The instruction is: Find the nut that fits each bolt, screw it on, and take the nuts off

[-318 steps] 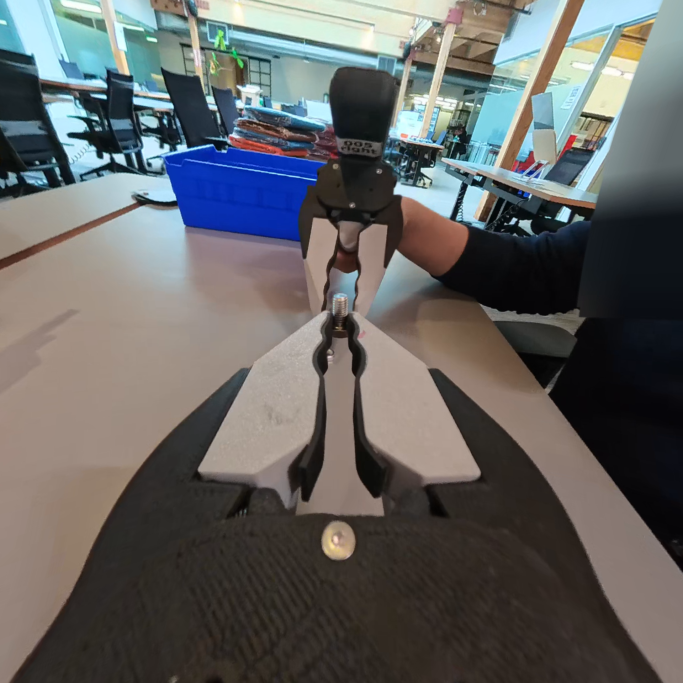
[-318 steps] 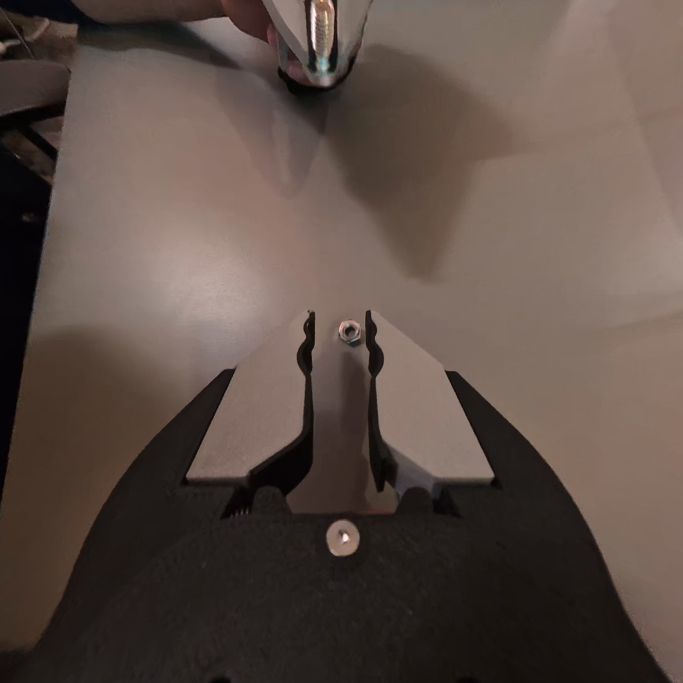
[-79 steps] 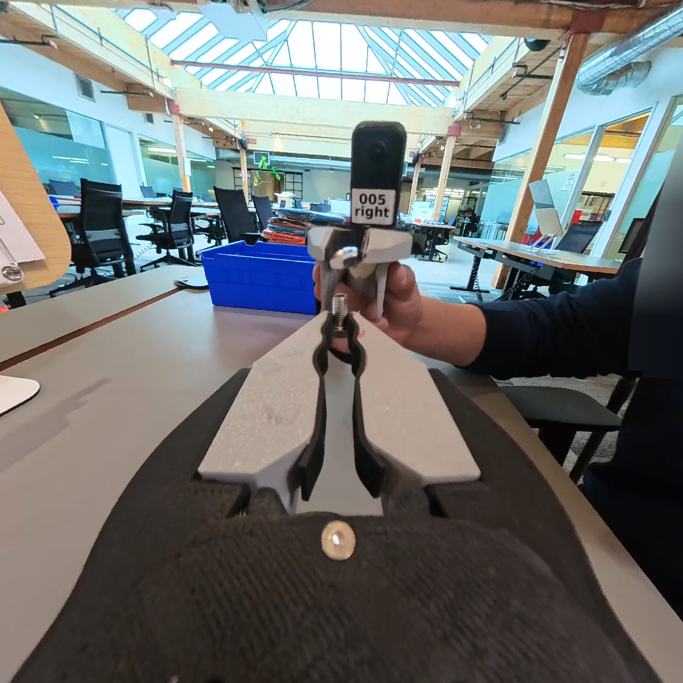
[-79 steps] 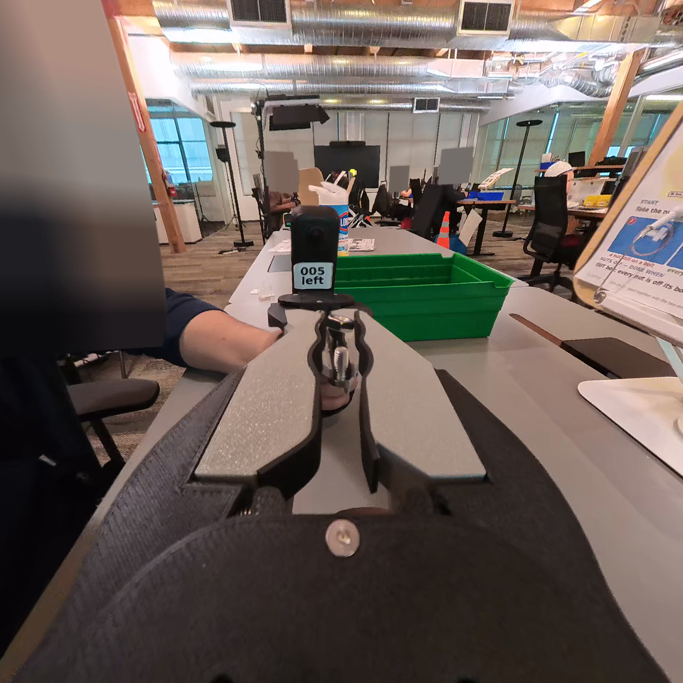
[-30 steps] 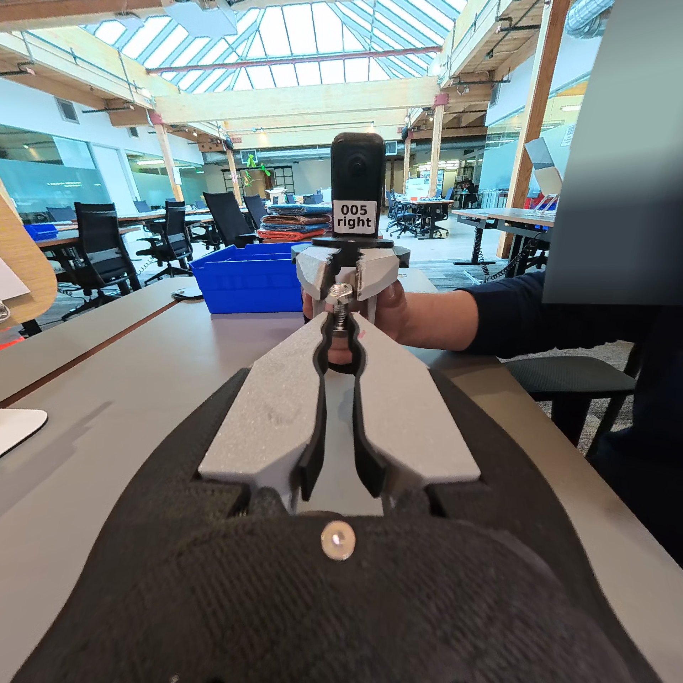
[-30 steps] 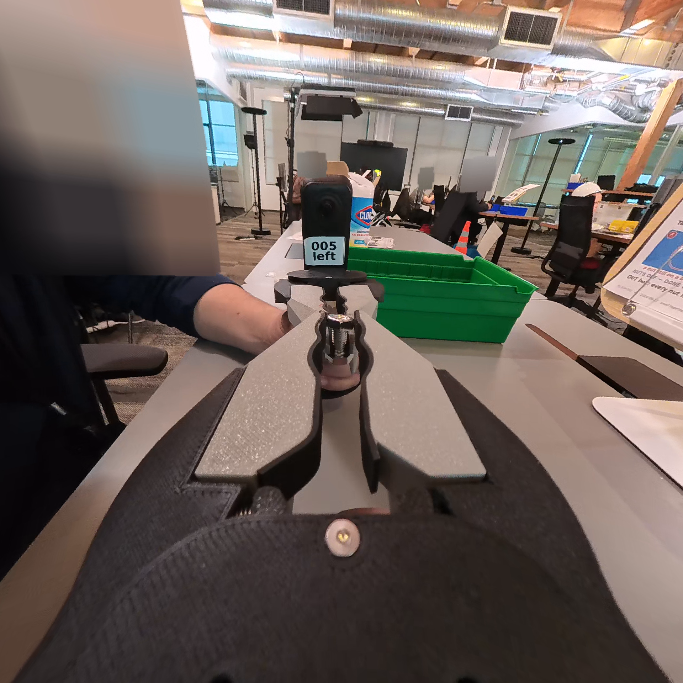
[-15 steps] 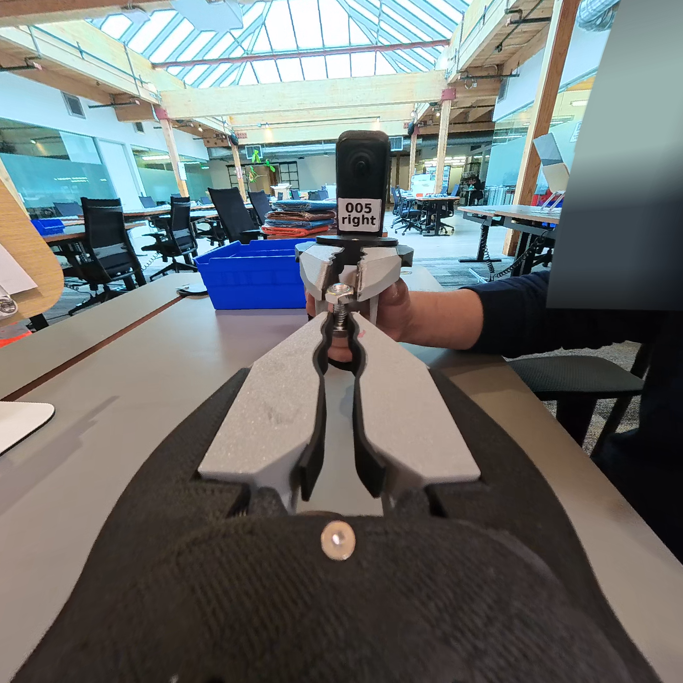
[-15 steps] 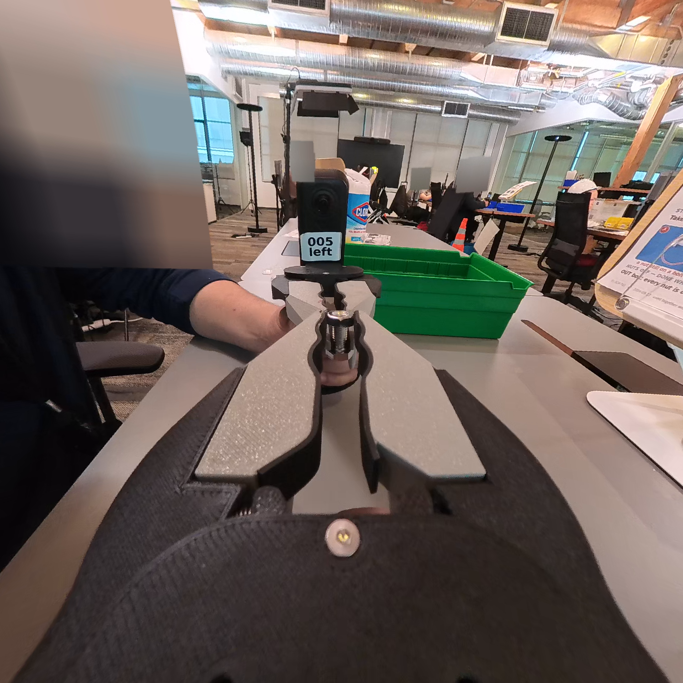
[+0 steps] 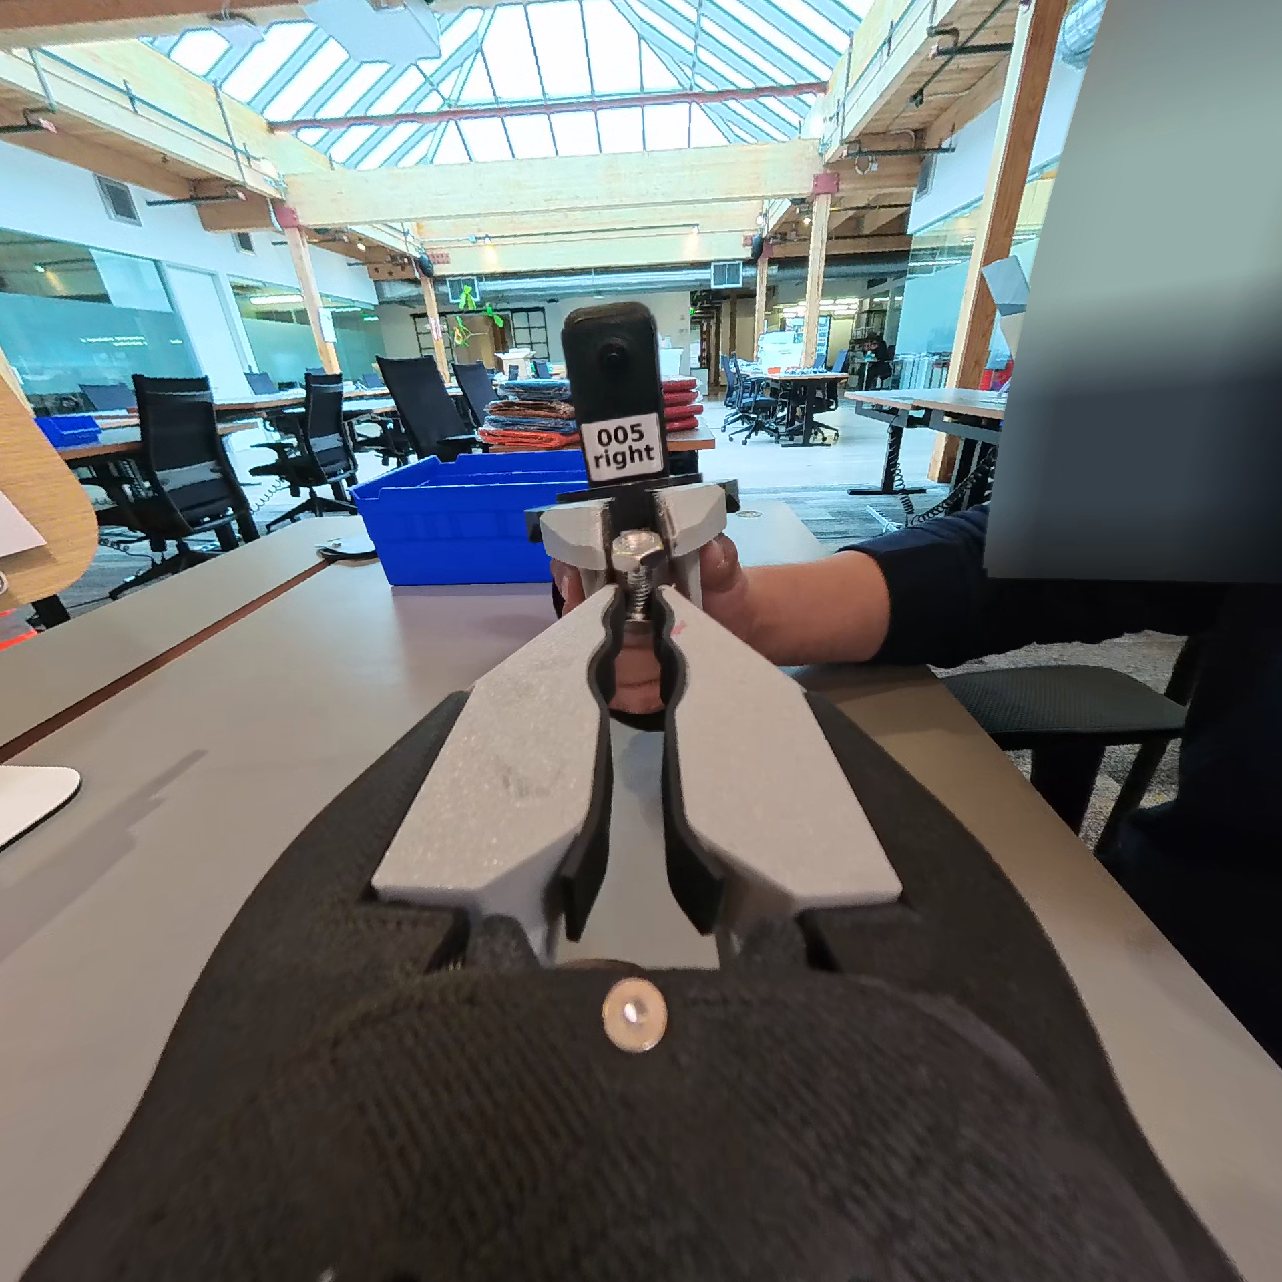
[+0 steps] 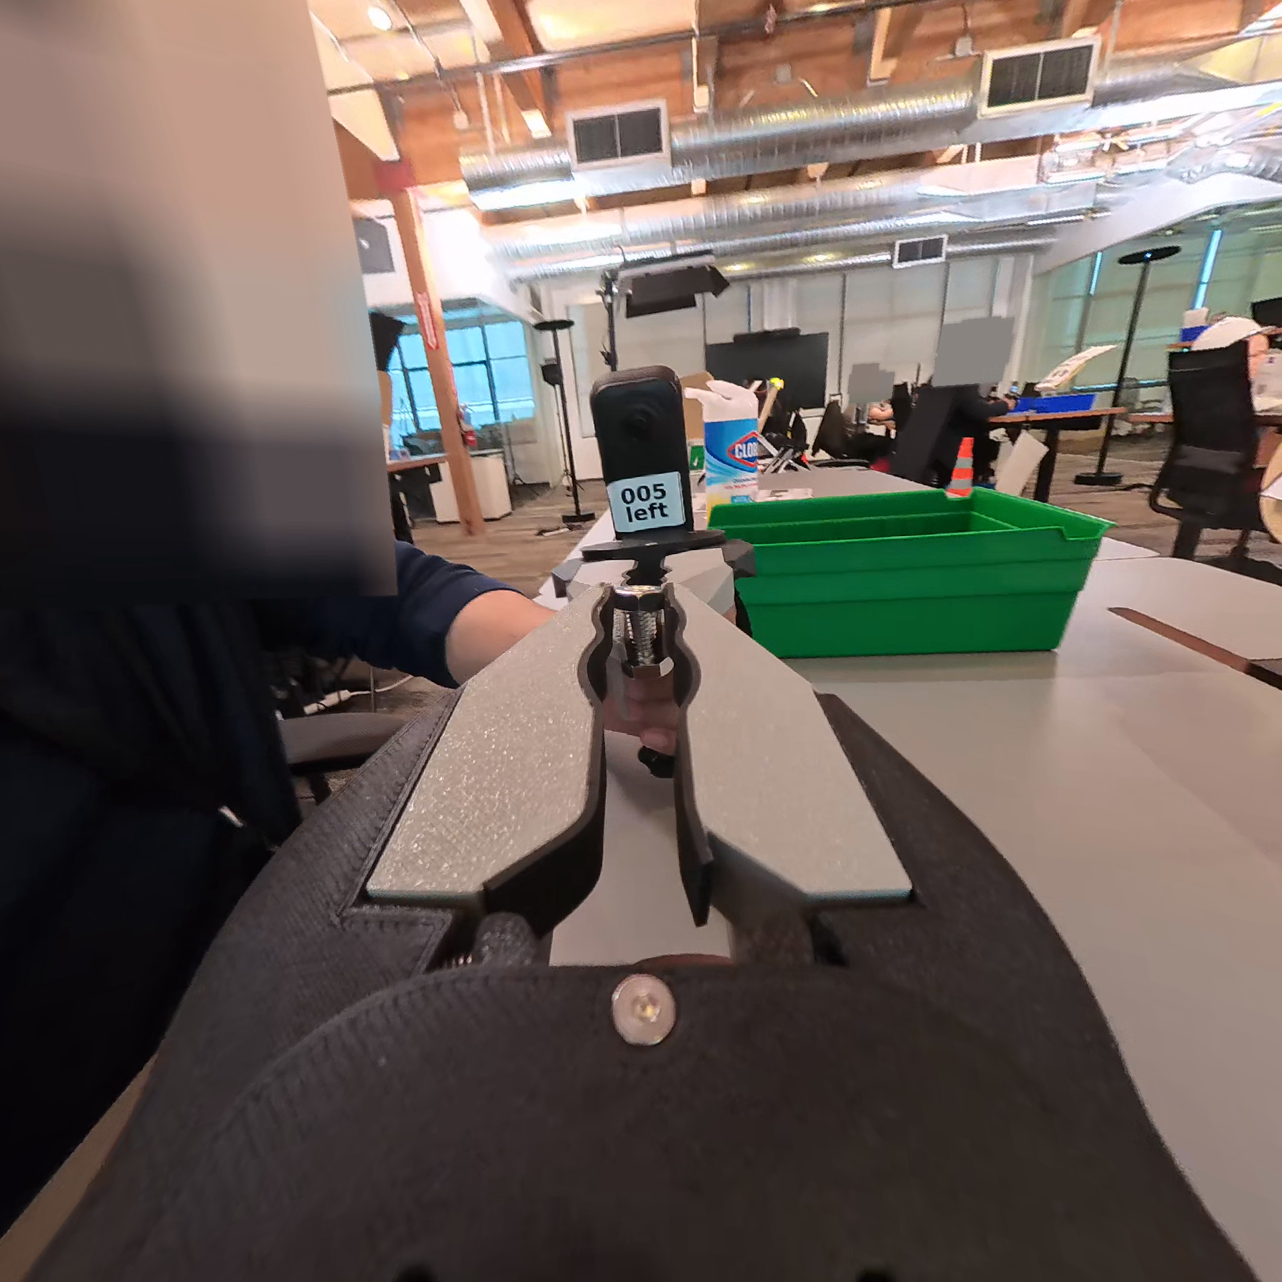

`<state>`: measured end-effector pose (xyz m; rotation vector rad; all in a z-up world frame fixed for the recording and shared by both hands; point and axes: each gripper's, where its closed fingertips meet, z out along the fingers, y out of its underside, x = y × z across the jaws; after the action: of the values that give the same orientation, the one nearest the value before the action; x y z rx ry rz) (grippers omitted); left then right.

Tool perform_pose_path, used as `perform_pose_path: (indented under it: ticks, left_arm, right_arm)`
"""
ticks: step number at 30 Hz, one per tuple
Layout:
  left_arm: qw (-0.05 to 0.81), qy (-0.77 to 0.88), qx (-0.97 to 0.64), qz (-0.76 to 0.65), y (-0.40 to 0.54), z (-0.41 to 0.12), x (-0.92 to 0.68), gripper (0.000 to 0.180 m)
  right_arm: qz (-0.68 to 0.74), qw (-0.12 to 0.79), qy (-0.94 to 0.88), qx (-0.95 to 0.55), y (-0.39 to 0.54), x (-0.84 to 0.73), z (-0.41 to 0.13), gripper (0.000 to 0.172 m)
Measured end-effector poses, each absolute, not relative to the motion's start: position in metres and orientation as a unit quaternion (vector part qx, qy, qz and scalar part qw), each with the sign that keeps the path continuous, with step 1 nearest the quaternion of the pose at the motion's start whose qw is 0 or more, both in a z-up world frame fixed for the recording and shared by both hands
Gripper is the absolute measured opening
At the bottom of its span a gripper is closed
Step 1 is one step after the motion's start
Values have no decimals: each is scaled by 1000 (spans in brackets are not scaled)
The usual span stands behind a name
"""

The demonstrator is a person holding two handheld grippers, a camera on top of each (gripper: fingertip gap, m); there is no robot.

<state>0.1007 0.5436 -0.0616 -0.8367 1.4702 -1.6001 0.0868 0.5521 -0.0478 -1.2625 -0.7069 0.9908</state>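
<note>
since a second ago: right gripper (image 9: pixel 637 555) lowered nut (image 9: pixel 635 553) onto bolt (image 9: pixel 637 602), frame centre. left gripper (image 9: pixel 635 617) pinching bolt; right pinching nut. advice: keep axes aligned, turn gently.

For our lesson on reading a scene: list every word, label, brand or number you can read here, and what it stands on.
I will not copy writing out; these bear it.
White label on the camera, left wrist view: legible.
Pale blue label on the other camera, right wrist view: legible.
Brand label on the canister: legible.
Red sign on the post: too small.
</note>
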Motion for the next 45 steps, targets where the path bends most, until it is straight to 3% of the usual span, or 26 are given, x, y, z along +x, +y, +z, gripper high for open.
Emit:
perform_pose_path:
  ticks: [27,37,45]
  left_arm:
    - [388,590,-358,-611,550,-75,108,5]
    - [388,592,-357,-610,549,-76,108,5]
    - [388,594,-357,-607,549,-76,109,5]
  right_arm:
    - [276,653,-364,-603,556,98,-51,22]
    - [271,645,-373,-610,557,94,-57,9]
    - [281,643,-370,-609,557,95,-58,9]
